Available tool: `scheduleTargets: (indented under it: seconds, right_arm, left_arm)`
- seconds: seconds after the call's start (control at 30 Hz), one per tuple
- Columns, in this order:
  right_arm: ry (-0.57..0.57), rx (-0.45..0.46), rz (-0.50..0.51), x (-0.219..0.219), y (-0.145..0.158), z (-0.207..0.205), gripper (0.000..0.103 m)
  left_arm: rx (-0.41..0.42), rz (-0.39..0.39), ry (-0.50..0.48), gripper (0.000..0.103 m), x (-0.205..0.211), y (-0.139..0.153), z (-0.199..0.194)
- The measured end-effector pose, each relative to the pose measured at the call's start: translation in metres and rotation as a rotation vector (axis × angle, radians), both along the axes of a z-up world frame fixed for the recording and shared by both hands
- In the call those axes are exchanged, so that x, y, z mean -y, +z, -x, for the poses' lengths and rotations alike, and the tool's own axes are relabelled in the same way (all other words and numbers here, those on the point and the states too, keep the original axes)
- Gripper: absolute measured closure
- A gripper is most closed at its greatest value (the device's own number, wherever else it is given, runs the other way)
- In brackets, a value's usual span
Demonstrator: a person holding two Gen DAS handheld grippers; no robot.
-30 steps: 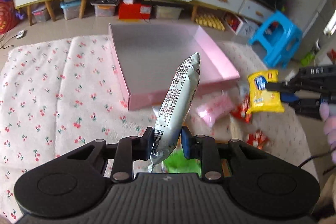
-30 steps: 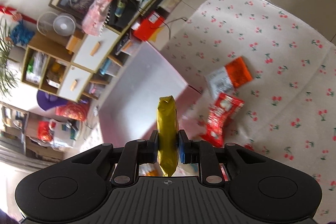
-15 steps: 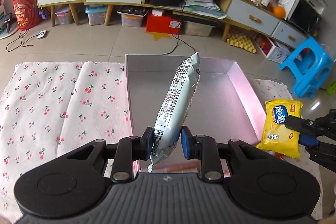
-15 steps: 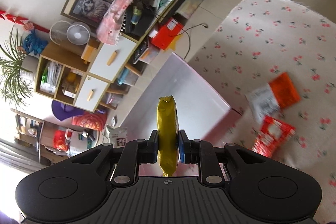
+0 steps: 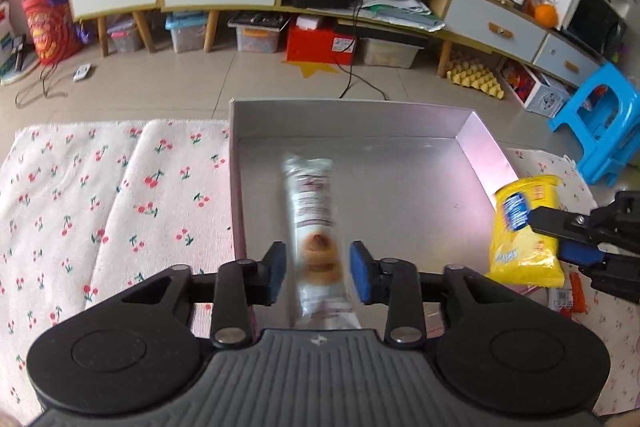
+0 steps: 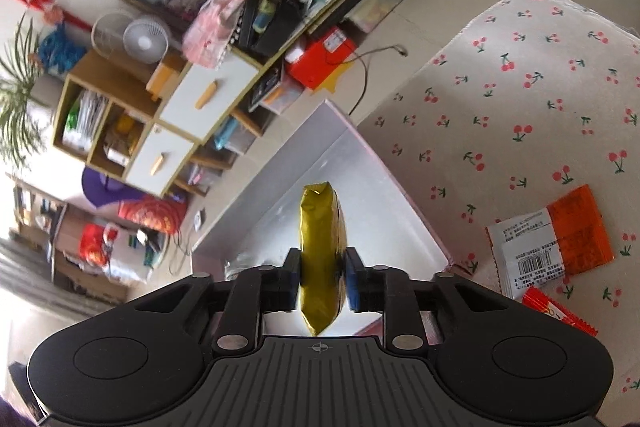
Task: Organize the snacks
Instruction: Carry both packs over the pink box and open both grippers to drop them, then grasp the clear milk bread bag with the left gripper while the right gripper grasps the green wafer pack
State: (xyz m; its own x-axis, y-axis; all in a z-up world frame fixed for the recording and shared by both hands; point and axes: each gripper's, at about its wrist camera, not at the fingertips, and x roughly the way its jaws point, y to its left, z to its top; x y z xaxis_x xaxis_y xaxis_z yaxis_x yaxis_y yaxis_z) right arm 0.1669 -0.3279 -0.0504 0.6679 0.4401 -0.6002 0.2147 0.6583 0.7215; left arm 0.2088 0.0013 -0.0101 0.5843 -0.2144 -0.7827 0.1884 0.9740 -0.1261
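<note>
Cherry-print cloth (image 5: 120, 195) covers your work surface, with the pink box (image 5: 486, 147) on it as your landmark. Your left gripper (image 5: 318, 261) has just been opening: the white cookie packet (image 5: 316, 227) hangs blurred between parted pads, apparently dropping into the box. Your right gripper (image 6: 323, 277), also loosening, has the yellow packet (image 6: 322, 251) between its pads at the box's right wall. Outside it, an orange-and-white packet (image 6: 556, 243) waits; sorting looks barely begun.

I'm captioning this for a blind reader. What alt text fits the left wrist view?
The left gripper has just been opening; its pads stand clear of a blurred white snack packet over the pink box. At right, the right gripper holds a yellow snack bag.
</note>
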Motion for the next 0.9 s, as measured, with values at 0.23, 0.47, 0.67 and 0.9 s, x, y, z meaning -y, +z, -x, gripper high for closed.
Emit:
scheduleTargets:
  seconds: [0.23,0.47,0.67,0.9]
  right_arm:
    - [0.023,0.016,0.048,-0.005,0.015,0.011,0.046]
    - [0.036,-0.007,0.092,-0.008,0.030,0.028,0.032]
    - [0.090,0.007,0.162,-0.017,0.050,0.051,0.024]
    - [0.174,0.024,0.231,-0.034,0.061,0.082,0.017]
  left_arm:
    - [0.006,-0.021,-0.016,0.039,-0.001,0.006,0.012]
    - [0.036,-0.068,-0.045,0.019,-0.004,0.019,0.033]
    - [0.025,-0.102,-0.055,0.009,-0.011,0.024,0.054]
    - [-0.001,-0.135,-0.033,0.005,-0.022,0.020,0.083]
